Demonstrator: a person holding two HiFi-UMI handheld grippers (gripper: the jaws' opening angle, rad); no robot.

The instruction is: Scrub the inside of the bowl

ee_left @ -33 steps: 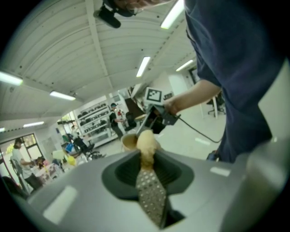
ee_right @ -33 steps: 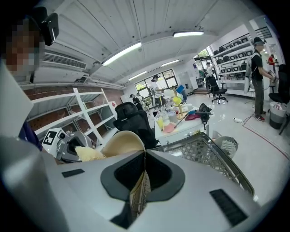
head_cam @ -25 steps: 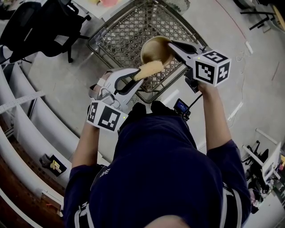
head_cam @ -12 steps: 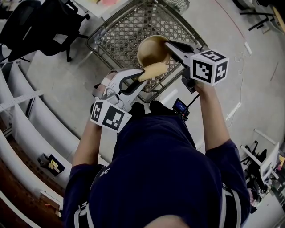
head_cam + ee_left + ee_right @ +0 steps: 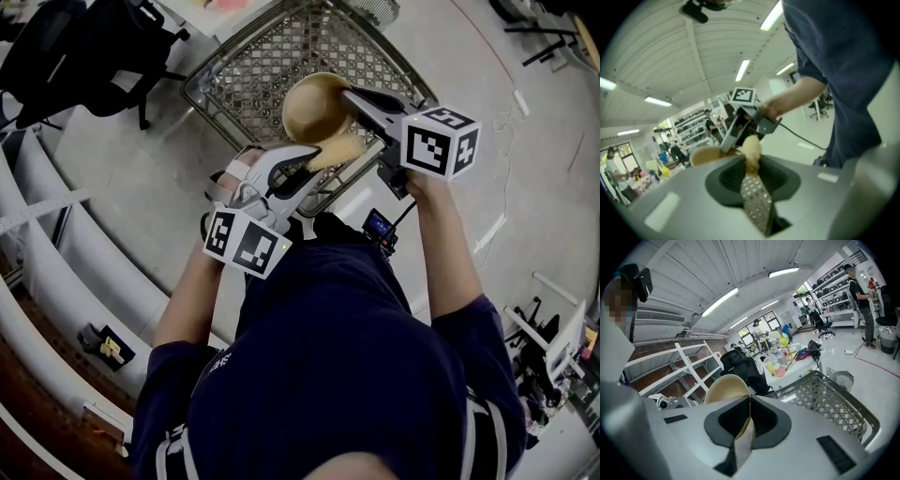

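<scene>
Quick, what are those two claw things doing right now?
Left gripper: closed, holding the sponge.
Right gripper: closed on the rim of the bowl.

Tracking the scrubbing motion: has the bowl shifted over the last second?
Yes, slightly. The bowl, pinched at its rim by the right gripper, has drifted left across the wire basket, whose rim holds its place in the head view.

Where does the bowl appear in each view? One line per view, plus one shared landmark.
Head view: bowl top centre, above the wire basket.
Left gripper view: bowl left of centre, beside the sponge.
Right gripper view: bowl centre-left, just above the jaws.
Landmark: the right gripper, shut on the bowl's rim in all three.
</scene>
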